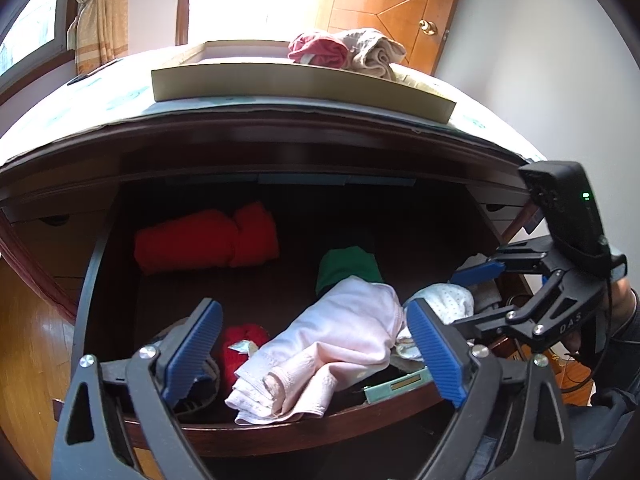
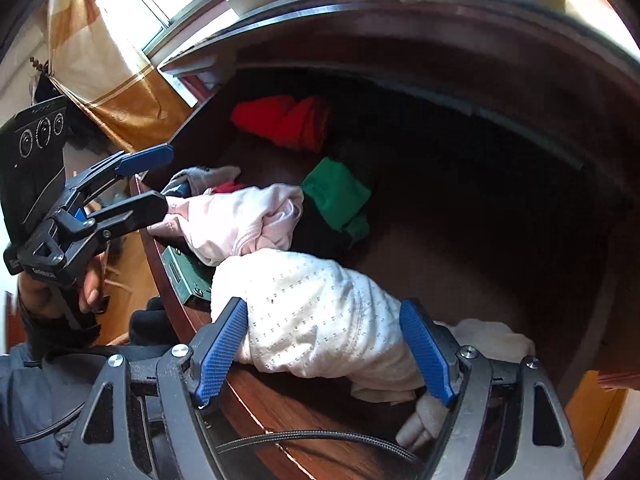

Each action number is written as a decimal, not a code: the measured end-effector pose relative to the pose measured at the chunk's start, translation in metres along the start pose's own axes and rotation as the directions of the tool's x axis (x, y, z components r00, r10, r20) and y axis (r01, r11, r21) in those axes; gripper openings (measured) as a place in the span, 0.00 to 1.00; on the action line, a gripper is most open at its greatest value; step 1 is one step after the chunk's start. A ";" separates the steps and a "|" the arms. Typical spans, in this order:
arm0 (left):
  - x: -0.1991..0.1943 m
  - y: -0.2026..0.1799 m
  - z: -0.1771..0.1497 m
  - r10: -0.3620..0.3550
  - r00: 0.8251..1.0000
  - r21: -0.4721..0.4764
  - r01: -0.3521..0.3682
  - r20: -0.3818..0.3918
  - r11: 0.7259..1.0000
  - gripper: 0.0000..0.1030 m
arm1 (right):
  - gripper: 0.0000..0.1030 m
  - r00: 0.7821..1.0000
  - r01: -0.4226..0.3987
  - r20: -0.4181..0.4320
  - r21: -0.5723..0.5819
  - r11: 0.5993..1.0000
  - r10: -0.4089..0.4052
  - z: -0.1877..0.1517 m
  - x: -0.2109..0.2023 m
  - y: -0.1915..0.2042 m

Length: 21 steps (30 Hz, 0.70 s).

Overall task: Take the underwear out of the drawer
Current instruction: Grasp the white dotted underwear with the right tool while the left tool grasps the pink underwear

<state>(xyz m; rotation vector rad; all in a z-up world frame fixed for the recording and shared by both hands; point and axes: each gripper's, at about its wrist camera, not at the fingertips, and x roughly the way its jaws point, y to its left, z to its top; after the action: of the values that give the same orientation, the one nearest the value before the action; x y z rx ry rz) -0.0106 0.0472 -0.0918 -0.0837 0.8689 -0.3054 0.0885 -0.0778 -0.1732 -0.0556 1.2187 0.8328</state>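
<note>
Readable writing: only "DAS" embossed on the black arm of the right gripper, seen from the left wrist view; small print on the left gripper's body stayed too blurred to read.

The drawer stood pulled out, dark wood, curved front edge. Inside: pink underwear draped over the front rim, a white dotted underwear piece just beside it, a green folded cloth behind the pink one, a red folded cloth toward the back left, and a smaller red bundle near the front. A teal metal lock plate sat on the inside of the drawer front.

Left gripper jaws were spread wide, released, straddling the pink underwear without pressing on it. Right gripper jaws also spread, released; the white dotted piece lay between the blue pads, the left pad at its edge, the right pad clear of it.

On the desk top above: a flat beige box, with a dark red garment and a beige garment bunched behind it. Curtain left, wooden door with brass knob behind.
</note>
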 end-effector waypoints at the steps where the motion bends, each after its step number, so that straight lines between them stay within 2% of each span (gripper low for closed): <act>1: 0.000 0.001 0.000 -0.002 1.000 -0.003 0.002 -0.003 1.000 0.93 | 0.78 1.000 -0.013 -0.011 0.003 1.000 0.013 0.001 0.002 -0.001; 6: 0.002 0.000 -0.001 -0.008 1.000 0.014 0.008 -0.023 1.000 0.93 | 0.78 0.999 -0.008 -0.053 -0.055 0.998 0.005 -0.001 0.009 0.004; 10: 0.002 0.003 -0.002 0.000 1.000 0.028 0.000 -0.031 1.000 0.93 | 0.77 1.000 0.004 -0.017 -0.081 0.997 -0.005 0.003 -0.003 0.004; 14: 0.004 0.006 -0.001 0.016 0.999 0.046 -0.014 -0.046 0.999 0.93 | 0.77 0.997 0.081 0.018 -0.134 0.988 -0.079 0.004 -0.023 0.002; 17: 0.007 0.003 -0.001 0.020 0.997 0.092 -0.013 -0.074 0.996 0.93 | 0.73 0.988 0.143 -0.026 -0.208 0.968 -0.152 0.002 -0.022 0.003; 21: 0.014 -0.007 0.002 0.021 0.990 0.199 0.007 -0.137 0.980 0.93 | 0.68 0.975 0.152 -0.108 -0.299 0.942 -0.192 -0.005 -0.009 0.005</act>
<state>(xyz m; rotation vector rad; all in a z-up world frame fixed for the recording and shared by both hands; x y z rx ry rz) -0.0024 0.0362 -0.0993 0.1280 0.9720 -0.3933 0.0811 -0.0815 -0.1659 -0.4591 1.1913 0.8577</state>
